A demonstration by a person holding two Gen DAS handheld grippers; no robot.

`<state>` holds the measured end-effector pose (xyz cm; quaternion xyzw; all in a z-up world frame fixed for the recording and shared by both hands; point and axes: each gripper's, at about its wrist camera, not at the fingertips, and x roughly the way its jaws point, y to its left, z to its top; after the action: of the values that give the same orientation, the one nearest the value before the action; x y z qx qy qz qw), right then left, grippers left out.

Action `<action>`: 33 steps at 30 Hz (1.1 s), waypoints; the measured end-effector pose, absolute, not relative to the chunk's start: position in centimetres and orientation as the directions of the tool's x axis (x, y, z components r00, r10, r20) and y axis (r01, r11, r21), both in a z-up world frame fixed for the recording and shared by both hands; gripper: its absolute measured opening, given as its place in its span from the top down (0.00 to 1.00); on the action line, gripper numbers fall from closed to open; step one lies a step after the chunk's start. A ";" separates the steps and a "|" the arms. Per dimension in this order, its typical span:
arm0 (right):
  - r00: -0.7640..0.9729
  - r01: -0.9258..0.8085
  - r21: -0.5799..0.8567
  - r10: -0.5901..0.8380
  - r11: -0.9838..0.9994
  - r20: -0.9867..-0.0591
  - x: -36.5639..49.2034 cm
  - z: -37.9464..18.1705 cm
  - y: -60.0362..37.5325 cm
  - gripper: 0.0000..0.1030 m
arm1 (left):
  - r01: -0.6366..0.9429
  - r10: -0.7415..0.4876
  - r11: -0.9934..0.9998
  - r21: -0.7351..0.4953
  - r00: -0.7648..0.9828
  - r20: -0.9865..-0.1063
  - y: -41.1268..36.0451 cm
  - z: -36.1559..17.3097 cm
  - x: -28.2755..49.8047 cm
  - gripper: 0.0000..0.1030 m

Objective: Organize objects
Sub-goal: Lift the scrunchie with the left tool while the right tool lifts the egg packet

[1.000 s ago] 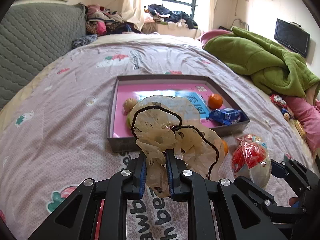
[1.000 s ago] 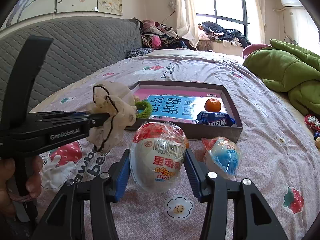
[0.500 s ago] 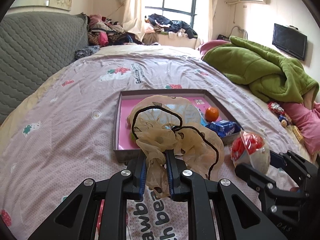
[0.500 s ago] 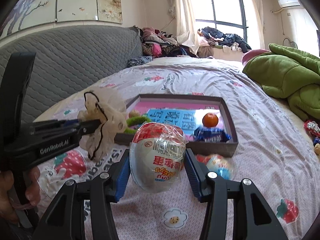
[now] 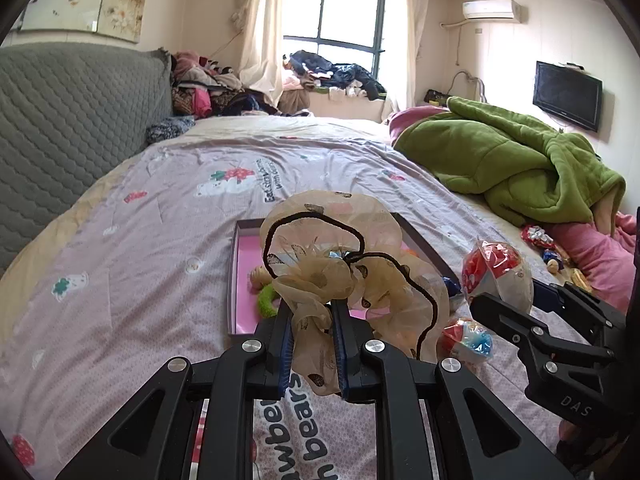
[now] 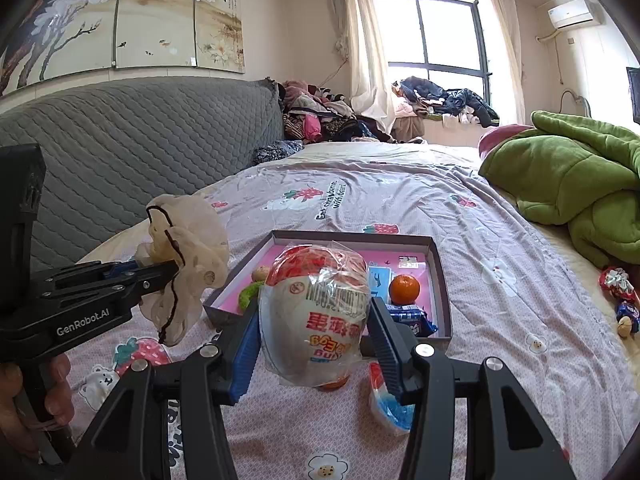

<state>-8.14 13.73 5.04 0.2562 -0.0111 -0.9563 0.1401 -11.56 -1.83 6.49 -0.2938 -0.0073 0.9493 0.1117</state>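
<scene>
Beige gauze fills the middle of the left wrist view: a ruffled hair scrunchie (image 5: 344, 276) with a dark trim is clamped between the blue pads of the left gripper (image 5: 311, 320), whose jaws are pressed almost together on the fabric; it hangs in the air above the near edge of the box (image 5: 233, 276). That shallow box with a pink floor lies on the lilac bedsheet (image 5: 140, 264) in the middle of the bed; a green ring (image 5: 267, 300) lies inside, near its near left corner. At the right edge, the right gripper (image 5: 516, 308) carries a wrapped toy egg (image 5: 496, 272); a second, blue wrapped egg (image 5: 468, 338) lies on the sheet just before the box.

From the right wrist view, the right gripper (image 6: 314, 328) has its jaws closed on the red and white toy egg (image 6: 314, 312), one pad on each side, lifted over the near wall of the box (image 6: 444, 292). Inside the box lie an orange (image 6: 405, 289) and a blue packet (image 6: 412, 317) near the right wall; the blue egg (image 6: 388, 404) rests on the sheet (image 6: 500, 320) below the right finger. At the left, the left gripper (image 6: 168, 270) holds the scrunchie (image 6: 186, 256) beside the left wall of the box; a hand (image 6: 24, 396) grips its handle.
</scene>
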 end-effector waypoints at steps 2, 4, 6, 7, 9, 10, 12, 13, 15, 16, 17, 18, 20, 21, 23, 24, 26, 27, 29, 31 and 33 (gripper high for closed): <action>-0.831 0.262 0.091 -0.272 -0.961 -0.485 -8.3 5.2 13.8 0.50 | -0.213 0.220 -0.974 -0.078 -0.805 -0.551 -1.7 6.7 -11.5 0.83; -0.830 0.264 0.092 -0.275 -0.960 -0.486 -8.6 5.3 13.8 0.50 | -0.215 0.220 -0.974 -0.075 -0.807 -0.547 -1.6 6.9 -11.4 0.83; -0.832 0.265 0.090 -0.274 -0.960 -0.483 -8.9 5.5 13.9 0.50 | -0.214 0.218 -0.974 -0.072 -0.810 -0.544 -1.6 7.0 -11.4 0.83; -0.834 0.263 0.088 -0.272 -0.961 -0.481 -9.0 5.6 13.9 0.50 | -0.212 0.217 -0.975 -0.072 -0.812 -0.543 -1.6 7.1 -11.5 0.83; -0.835 0.265 0.088 -0.274 -0.960 -0.477 -9.5 5.9 14.0 0.50 | -0.209 0.212 -0.975 -0.068 -0.814 -0.541 -1.5 7.2 -11.6 0.83; -0.838 0.264 0.085 -0.272 -0.961 -0.474 -9.6 6.1 13.9 0.50 | -0.205 0.207 -0.977 -0.063 -0.816 -0.540 -1.5 7.3 -11.7 0.83; -0.843 0.268 0.079 -0.273 -0.960 -0.464 -10.0 6.5 14.0 0.50 | -0.197 0.201 -0.978 -0.066 -0.817 -0.541 -1.5 7.4 -11.9 0.83; -0.845 0.267 0.077 -0.272 -0.961 -0.460 -10.2 6.7 14.0 0.50 | -0.194 0.198 -0.979 -0.065 -0.816 -0.543 -1.5 7.4 -12.0 0.83; -0.850 0.270 0.075 -0.274 -0.960 -0.450 -10.6 7.2 14.0 0.50 | -0.182 0.187 -0.981 -0.064 -0.819 -0.543 -1.5 7.4 -12.2 0.83; -0.853 0.270 0.072 -0.274 -0.960 -0.443 -10.7 7.4 14.0 0.50 | -0.178 0.187 -0.982 -0.069 -0.819 -0.543 -1.5 7.4 -12.2 0.83; -0.855 0.273 0.075 -0.277 -0.959 -0.438 -10.8 7.6 14.1 0.50 | -0.176 0.187 -0.982 -0.074 -0.818 -0.543 -1.6 7.4 -12.3 0.83; -0.856 0.274 0.077 -0.280 -0.959 -0.436 -10.9 7.7 14.1 0.50 | -0.172 0.184 -0.982 -0.073 -0.817 -0.546 -1.5 7.4 -12.4 0.83; -0.858 0.279 0.073 -0.283 -0.958 -0.428 -11.1 8.0 14.0 0.50 | -0.163 0.174 -0.984 -0.068 -0.821 -0.544 -1.4 7.5 -12.6 0.83; -0.859 0.282 0.071 -0.285 -0.957 -0.425 -11.2 8.2 13.9 0.50 | -0.159 0.168 -0.985 -0.066 -0.822 -0.544 -1.4 7.6 -12.6 0.83; -0.859 0.291 0.072 -0.293 -0.954 -0.420 -11.3 8.4 13.9 0.50 | -0.155 0.165 -0.986 -0.065 -0.822 -0.545 -1.3 7.6 -12.8 0.83; -0.859 0.292 0.073 -0.295 -0.954 -0.418 -11.4 8.5 13.8 0.50 | -0.153 0.162 -0.986 -0.063 -0.822 -0.546 -1.2 7.6 -12.9 0.83; -0.859 0.300 0.068 -0.301 -0.951 -0.414 -11.7 8.8 13.6 0.50 | -0.151 0.157 -0.987 -0.057 -0.821 -0.549 -1.0 7.6 -13.1 0.83; -0.859 0.301 0.070 -0.303 -0.951 -0.414 -11.8 8.8 13.6 0.50 | -0.151 0.156 -0.987 -0.055 -0.821 -0.549 -0.9 7.6 -13.2 0.83; -0.859 0.305 0.066 -0.305 -0.950 -0.411 -12.0 9.0 13.5 0.50 | -0.146 0.150 -0.988 -0.053 -0.820 -0.553 -0.8 7.6 -13.6 0.83; -0.860 0.307 0.061 -0.304 -0.950 -0.409 -12.3 9.2 13.6 0.50 | -0.143 0.148 -0.988 -0.053 -0.820 -0.553 -0.7 7.8 -14.0 0.83; -0.863 0.302 0.060 -0.300 -0.951 -0.406 -12.7 9.3 13.9 0.50 | -0.136 0.139 -0.990 -0.046 -0.824 -0.549 -0.6 8.0 -14.5 0.83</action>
<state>-12.72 13.86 9.32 0.2097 0.0029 -0.9652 0.1559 -14.53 -0.63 8.04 -0.2879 -0.0025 0.9550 0.0718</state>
